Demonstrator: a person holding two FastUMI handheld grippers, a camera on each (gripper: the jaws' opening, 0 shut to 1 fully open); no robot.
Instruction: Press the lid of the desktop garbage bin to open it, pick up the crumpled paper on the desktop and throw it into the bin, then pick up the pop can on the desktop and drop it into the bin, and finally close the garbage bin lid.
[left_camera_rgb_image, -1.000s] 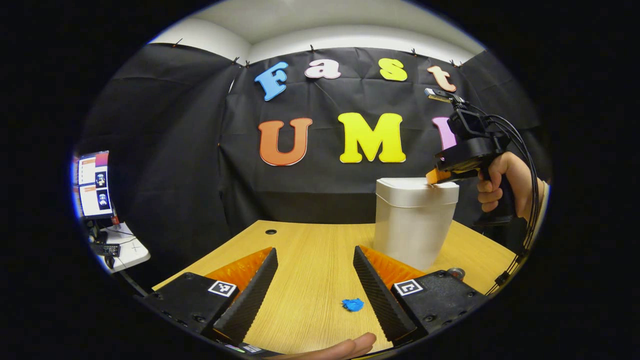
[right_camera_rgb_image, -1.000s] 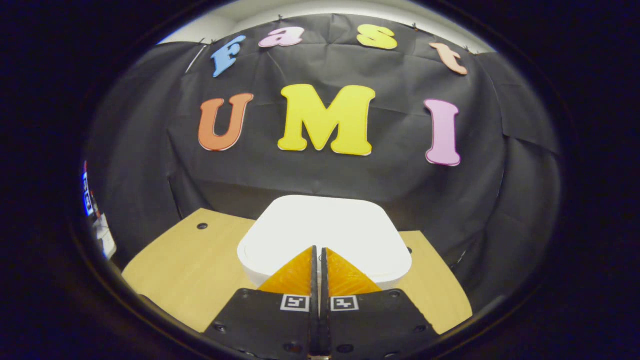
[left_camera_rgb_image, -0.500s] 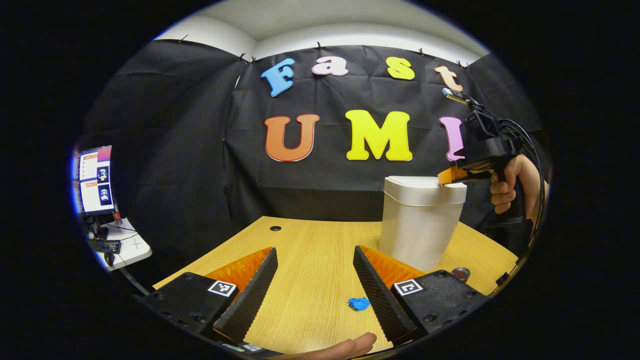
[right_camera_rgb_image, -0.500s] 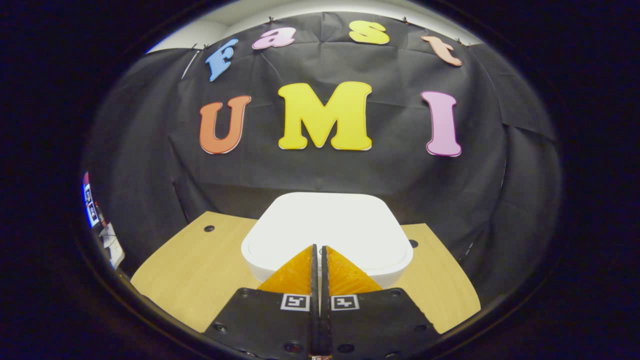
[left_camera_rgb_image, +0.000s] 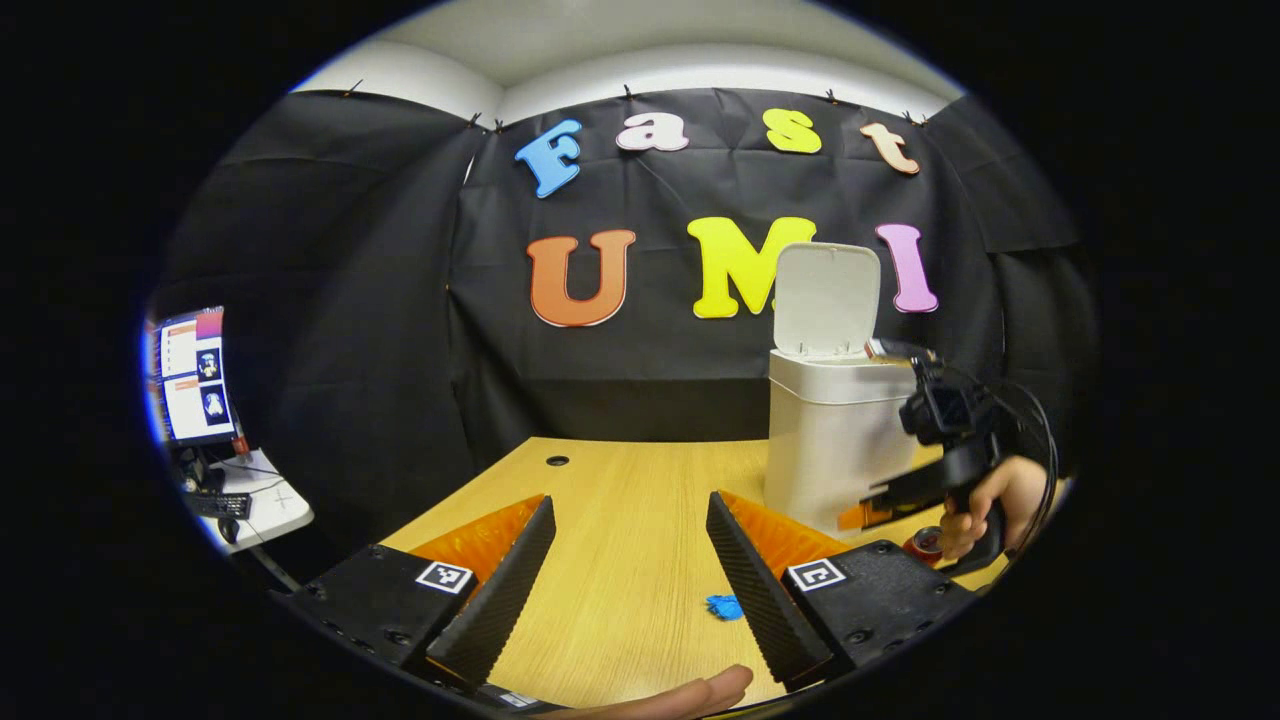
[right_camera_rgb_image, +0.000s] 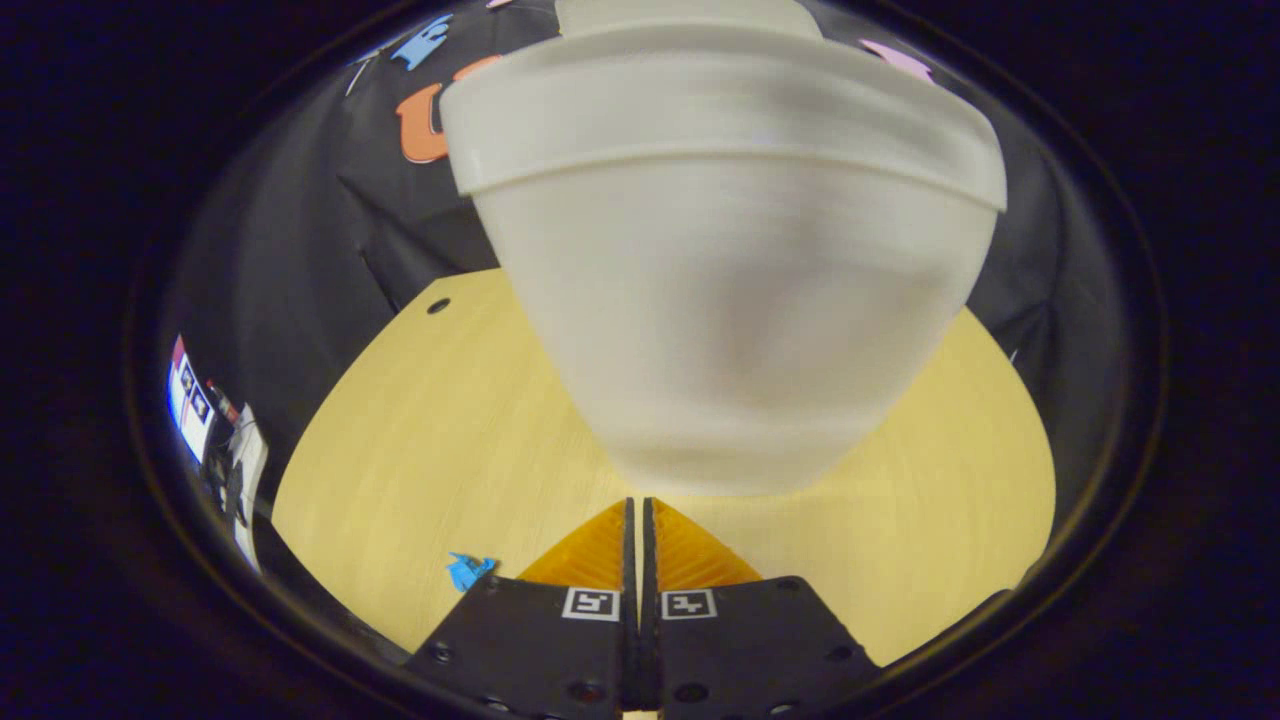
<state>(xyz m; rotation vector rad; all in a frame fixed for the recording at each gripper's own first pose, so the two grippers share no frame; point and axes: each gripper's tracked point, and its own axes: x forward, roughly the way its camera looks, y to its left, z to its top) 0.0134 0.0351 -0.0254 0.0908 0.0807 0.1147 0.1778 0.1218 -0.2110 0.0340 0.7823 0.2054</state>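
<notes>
The white desktop bin (left_camera_rgb_image: 828, 440) stands on the wooden desk with its lid (left_camera_rgb_image: 826, 298) flipped up. In the right gripper view the bin (right_camera_rgb_image: 730, 290) looms close just ahead of my shut right gripper (right_camera_rgb_image: 636, 506), which hangs low near the desk. In the left gripper view that right gripper (left_camera_rgb_image: 862, 514) is held low beside the bin's base, a hand (left_camera_rgb_image: 985, 500) on its handle. The blue crumpled paper (left_camera_rgb_image: 724, 606) lies on the desk by my open left gripper (left_camera_rgb_image: 628, 515); in the right gripper view the paper (right_camera_rgb_image: 466, 570) lies at the lower left. The red pop can (left_camera_rgb_image: 922, 545) sits behind the right gripper.
A side table with a lit monitor (left_camera_rgb_image: 192, 375) and a keyboard stands off to the left of the desk (left_camera_rgb_image: 610, 540). The desk has a cable hole (left_camera_rgb_image: 557, 461) near its far edge. A fingertip (left_camera_rgb_image: 700, 690) shows at the bottom of the left gripper view.
The bin lid has sprung from shut to upright. My right gripper has come off the lid's top and dropped down in front of the bin, staying shut. The left gripper has barely moved.
</notes>
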